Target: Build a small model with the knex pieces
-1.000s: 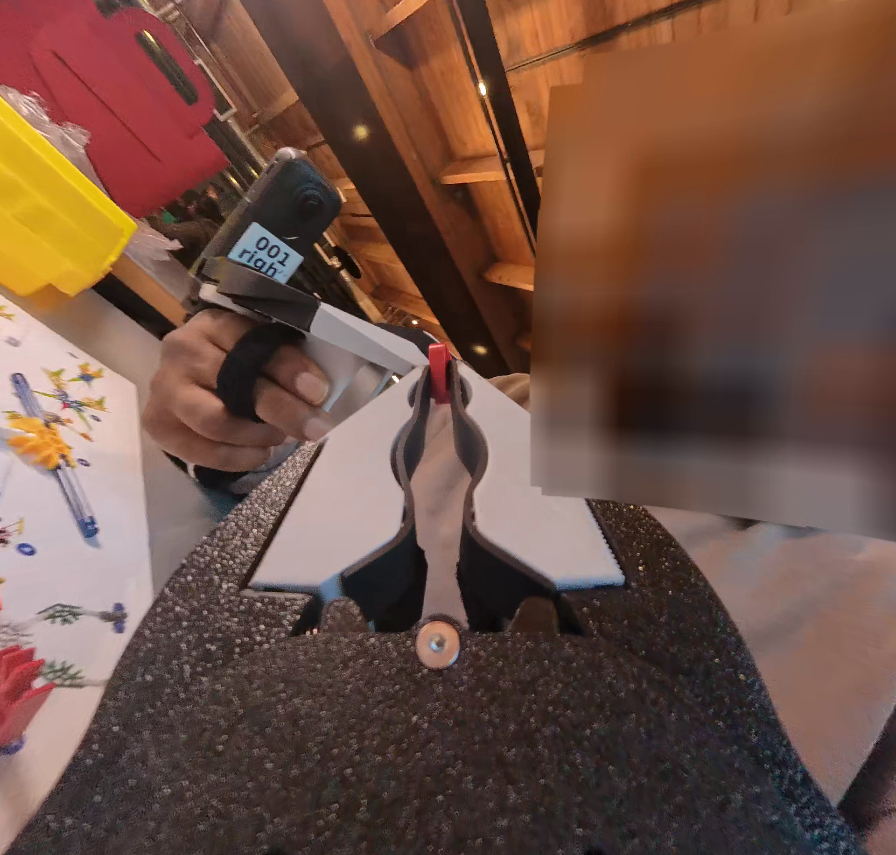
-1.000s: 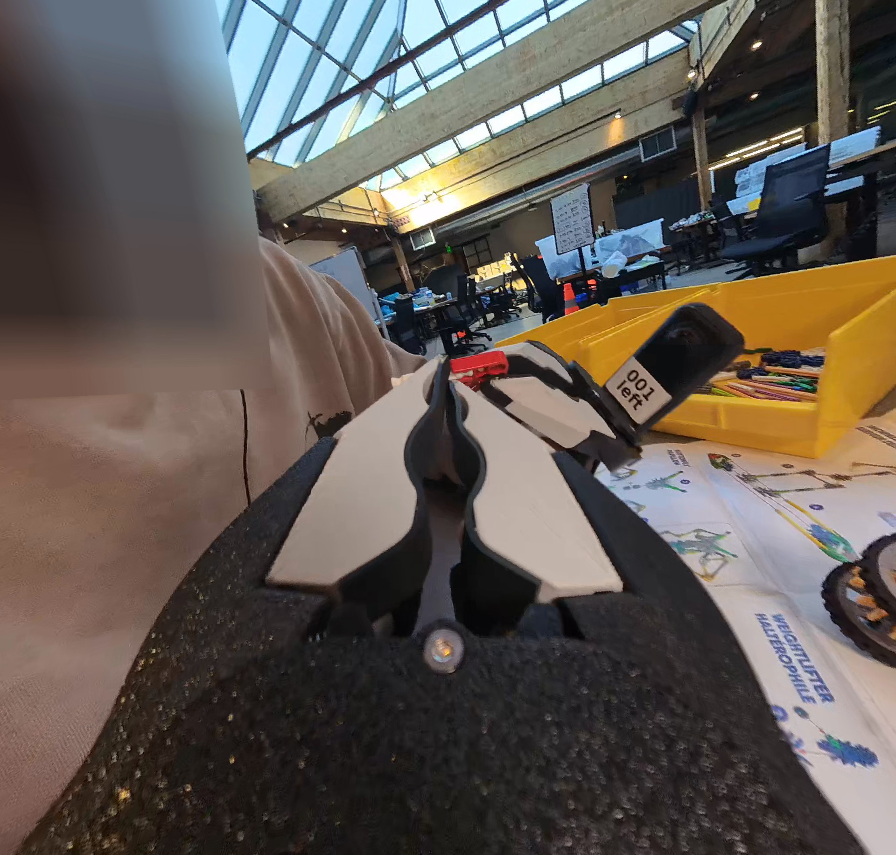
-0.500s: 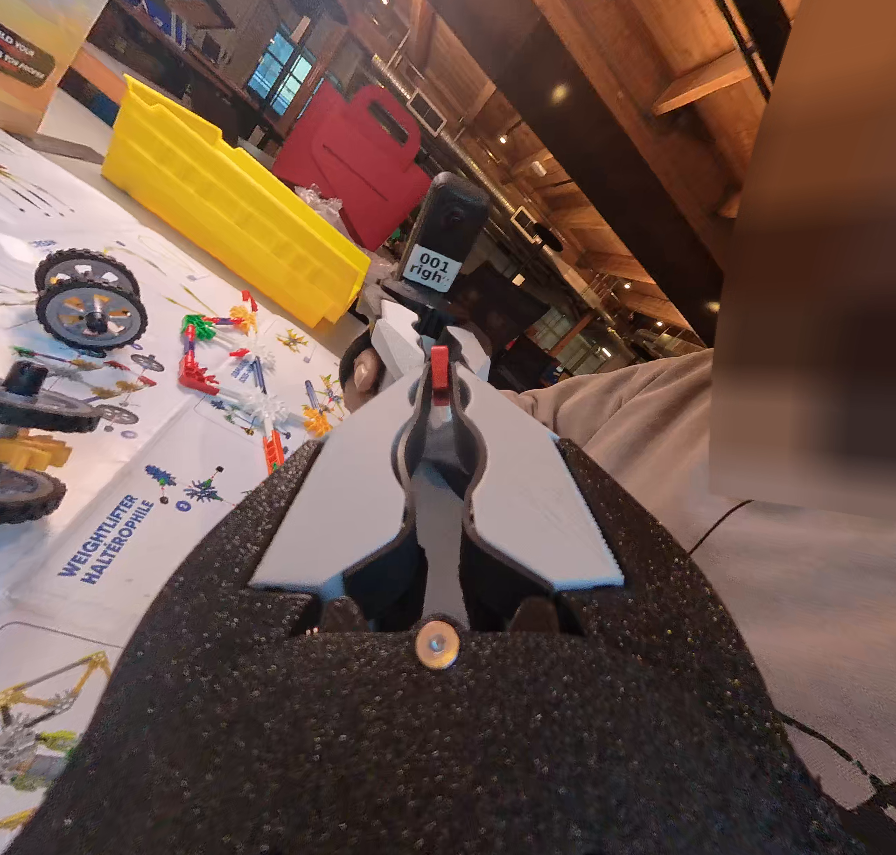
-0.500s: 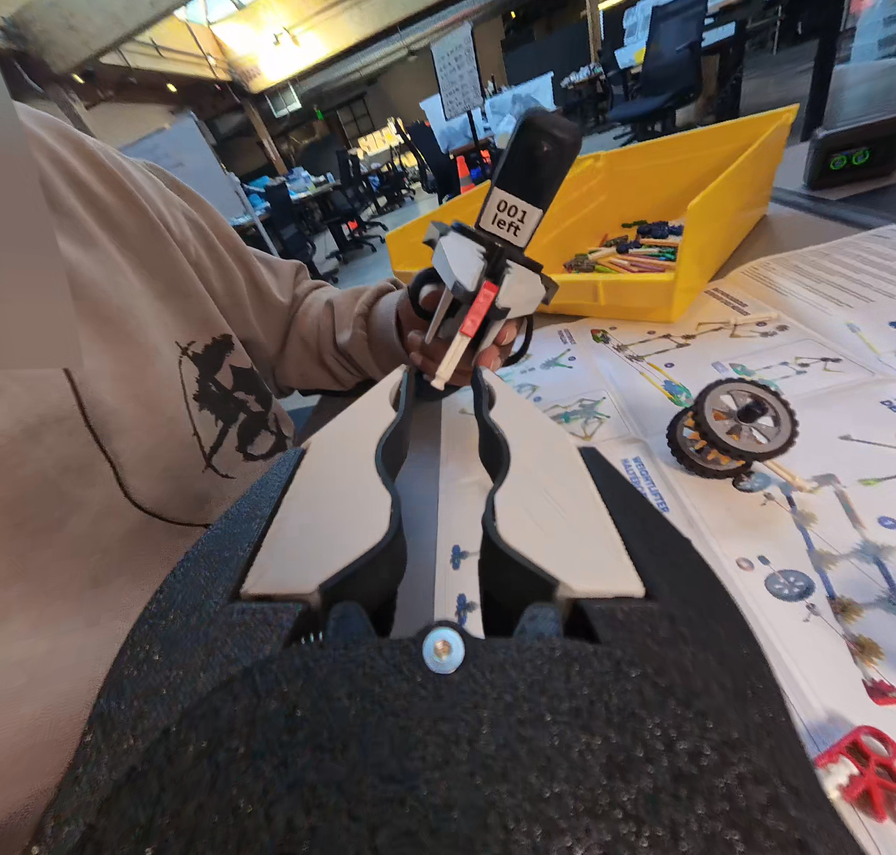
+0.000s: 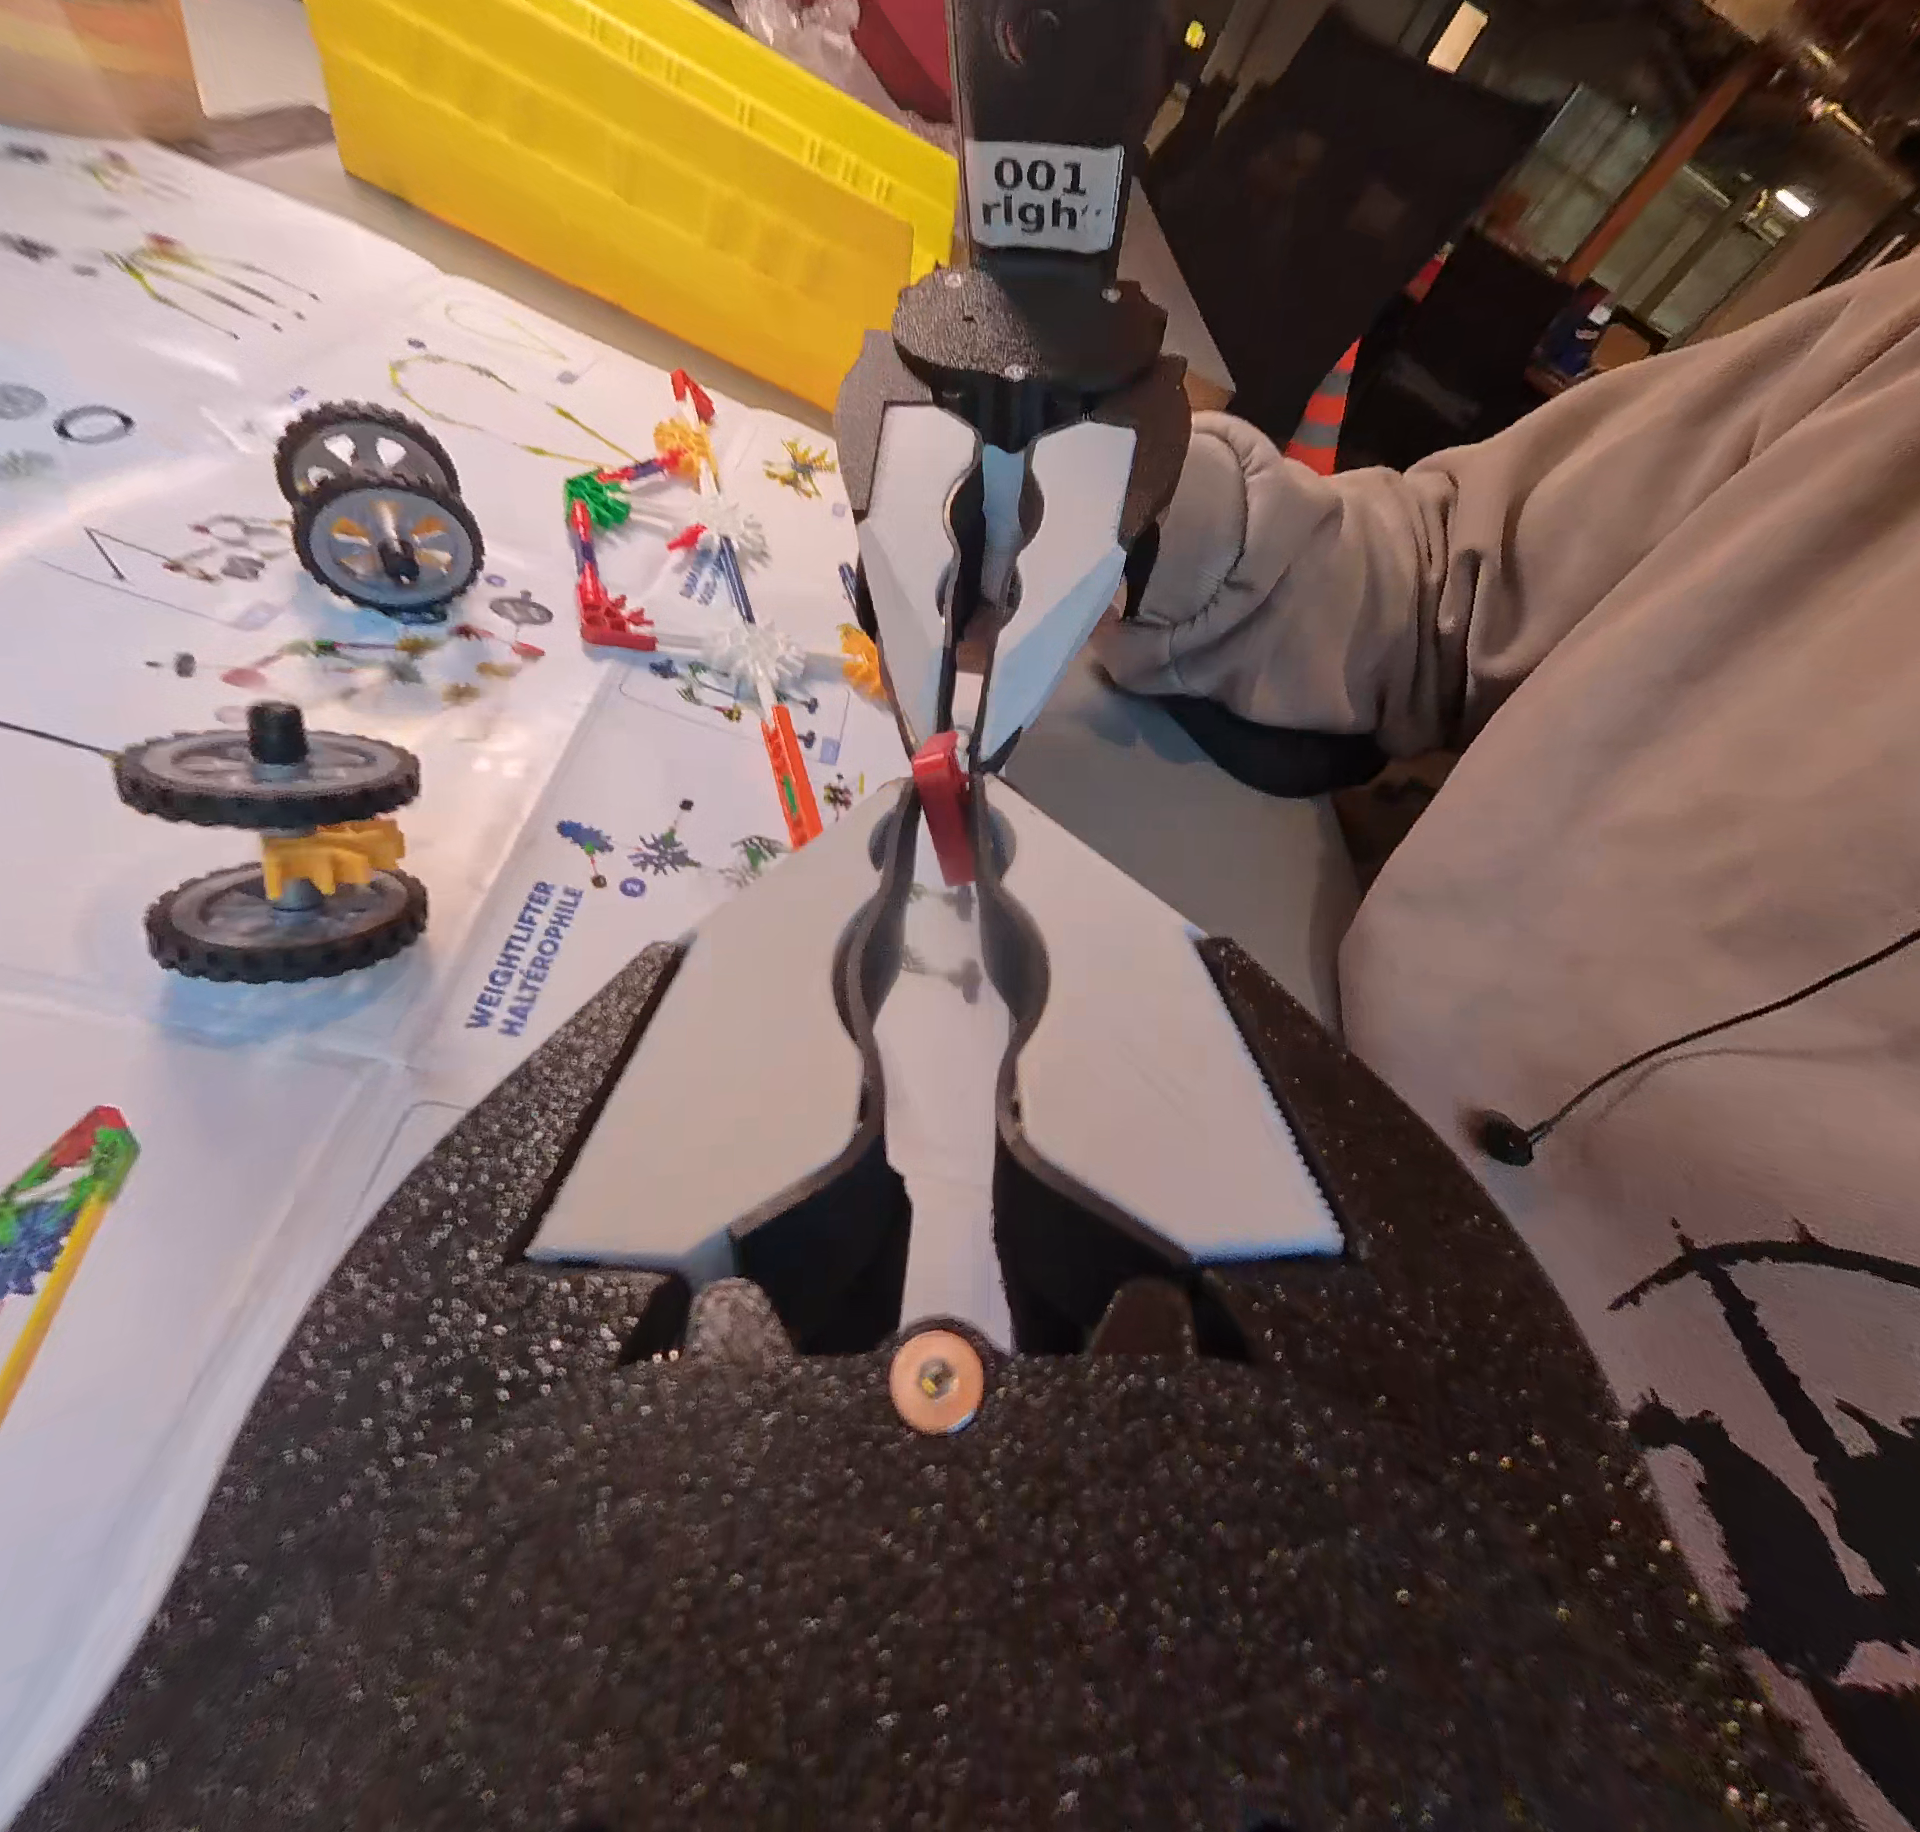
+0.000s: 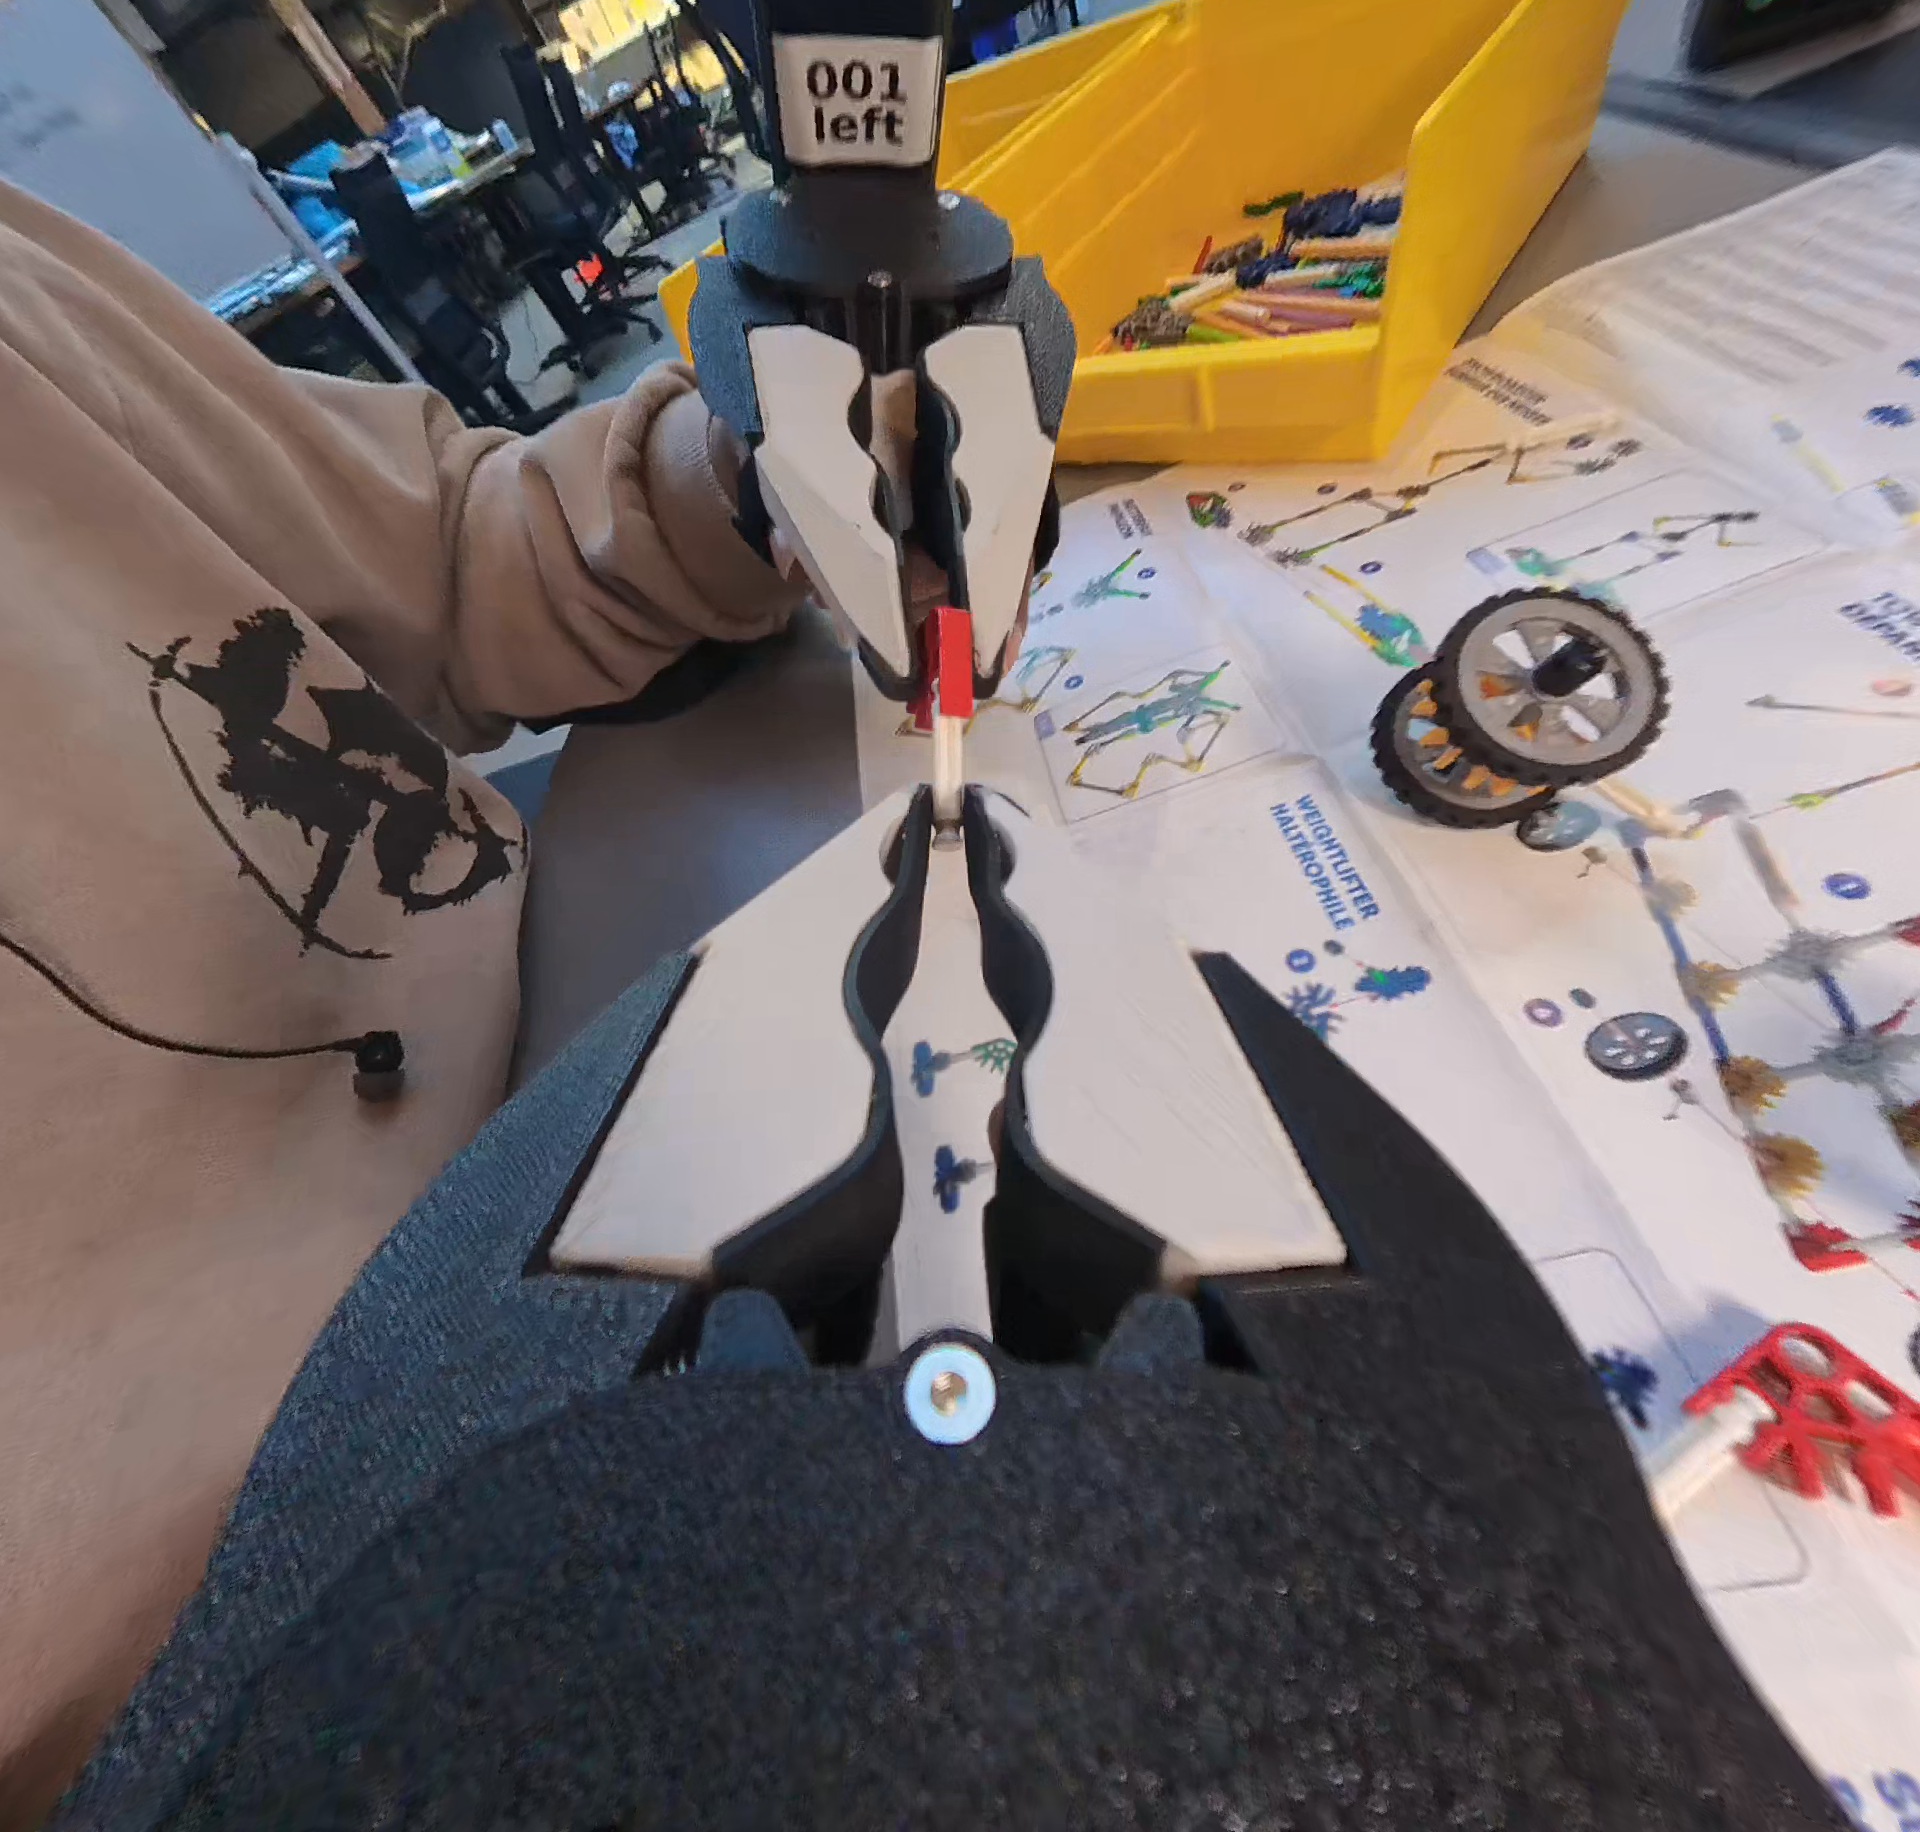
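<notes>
You have brought your grippers tip to tip above the table. Your left gripper (image 5: 943, 808) pinches the small red plastic connector (image 5: 945, 814); your right gripper (image 6: 943, 814) clamps the thin white plastic rod (image 6: 945, 759).

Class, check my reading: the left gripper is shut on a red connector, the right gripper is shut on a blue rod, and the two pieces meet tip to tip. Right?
Not quite. The rod in the right gripper is white, as the right wrist view shows. The left gripper is indeed shut on the red connector, and the pieces meet.
</notes>
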A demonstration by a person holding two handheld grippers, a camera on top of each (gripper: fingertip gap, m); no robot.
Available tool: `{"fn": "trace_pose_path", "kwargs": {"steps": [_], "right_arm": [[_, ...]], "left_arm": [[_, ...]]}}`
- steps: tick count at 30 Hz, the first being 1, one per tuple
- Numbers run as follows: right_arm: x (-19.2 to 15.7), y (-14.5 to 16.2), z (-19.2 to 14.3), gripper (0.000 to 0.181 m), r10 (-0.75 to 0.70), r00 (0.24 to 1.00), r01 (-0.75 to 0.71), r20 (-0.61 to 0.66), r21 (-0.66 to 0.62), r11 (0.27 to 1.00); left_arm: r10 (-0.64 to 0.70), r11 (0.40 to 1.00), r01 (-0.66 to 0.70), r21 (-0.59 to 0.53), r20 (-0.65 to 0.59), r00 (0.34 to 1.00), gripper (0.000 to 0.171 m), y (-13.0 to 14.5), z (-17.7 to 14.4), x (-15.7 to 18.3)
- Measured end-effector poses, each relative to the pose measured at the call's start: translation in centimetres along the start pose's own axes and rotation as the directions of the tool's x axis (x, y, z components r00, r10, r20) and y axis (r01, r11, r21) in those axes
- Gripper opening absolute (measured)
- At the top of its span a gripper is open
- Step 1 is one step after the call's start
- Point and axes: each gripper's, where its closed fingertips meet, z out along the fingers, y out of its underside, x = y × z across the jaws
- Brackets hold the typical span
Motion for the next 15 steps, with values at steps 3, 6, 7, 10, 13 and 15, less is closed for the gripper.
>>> {"fn": "trace_pose_path", "kwargs": {"steps": [3, 6, 7, 10, 13, 15], "right_arm": [[-0.1, 2.1, 1.0, 0.003, 0.037, 0.999, -0.036, 0.008, -0.104, 0.994], [-0.9, 4.6, 2.1, 0.004, -0.021, 1.000, 0.023, 0.011, -0.256, 0.966], [-1.2, 5.6, 2.5, 0.004, -0.078, 0.997, 0.076, 0.007, -0.319, 0.945], [-2.3, 6.0, 3.2, 0.015, -0.165, 0.986, 0.163, 0.025, -0.351, 0.922], [-2.7, 5.6, 3.3, 0.017, -0.156, 0.987, 0.158, 0.035, -0.346, 0.925], [-2.7, 6.4, 3.6, 0.017, -0.162, 0.986, 0.163, 0.036, -0.386, 0.908]], "left_arm": [[-0.150, 0.981, 0.145, -0.129, -0.028, 0.988, 0.004, 2.2, 0.3, 0.0], [-0.232, 0.933, 0.208, -0.293, -0.047, 0.972, 0.003, 5.0, 0.4, 0.6], [-0.226, 0.913, 0.196, -0.357, -0.044, 0.973, 0.003, 6.1, 0.4, 0.9], [-0.218, 0.846, 0.163, -0.507, -0.051, 0.975, 0.003, 8.7, 0.5, 1.8], [-0.229, 0.804, 0.140, -0.577, -0.084, 0.970, 0.003, 9.6, 1.0, 2.4], [-0.229, 0.806, 0.125, -0.579, -0.110, 0.967, 0.004, 9.3, 1.6, 2.7]]}}
